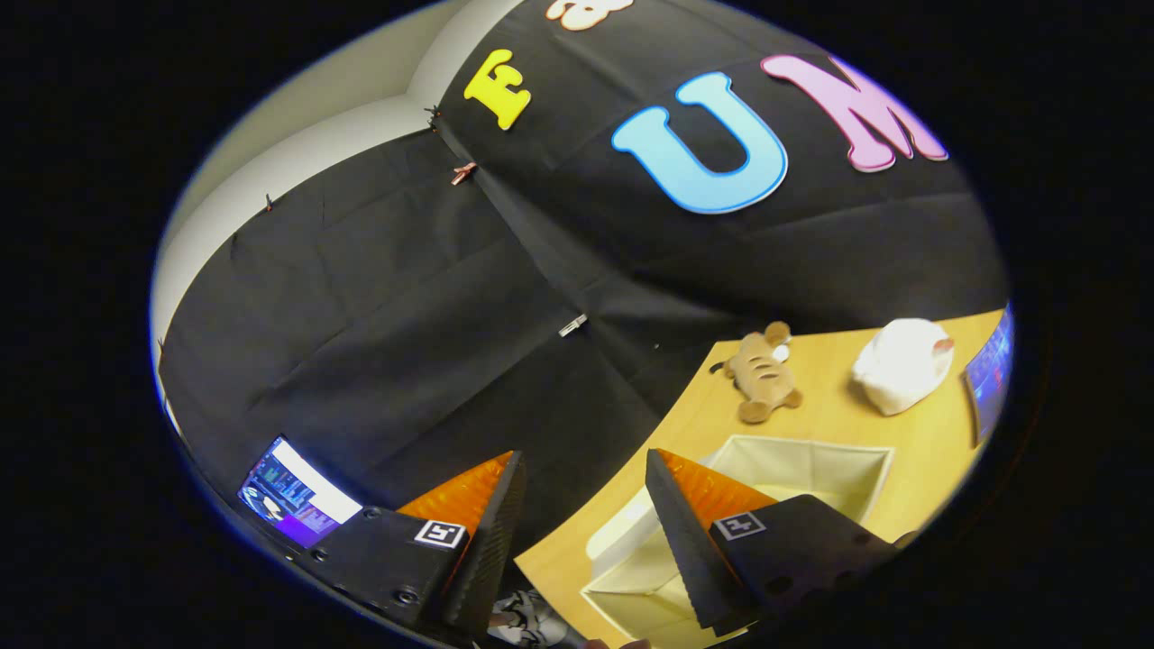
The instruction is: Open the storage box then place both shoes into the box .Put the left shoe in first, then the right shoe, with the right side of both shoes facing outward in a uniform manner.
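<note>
Black cloth wall is seen beyond the fingers, tilted hard, so the gripper [581, 505] is judged to be held rolled and raised above the desk [911, 451]. Left to right: a lit screen [293, 496] is seen low beside the left finger; a bit of a patterned shoe [527, 620] is glimpsed just under the tip of the left finger, mostly hidden, and which shoe it is cannot be told. The fingers are spread wide apart, nothing is pinched between them and no contact with anything is seen. The storage box [802, 464], cream fabric, is found on the desk behind and under the right finger, already open, interior looking bare where it is visible. Beyond it a plush toy [762, 370] is laid on the desk, then a white cap-like item [902, 365], then a second screen [990, 374] at the far right. Risks, as judged: with the view pointed at the wall, the shoe may be approached blind and grabbed by laces or the wrong side; left and right may be mixed up, breaking the order; the soft box wall may be pushed in or folded by a finger on the way down; the plush toy may be knocked if the swing is wide.
</note>
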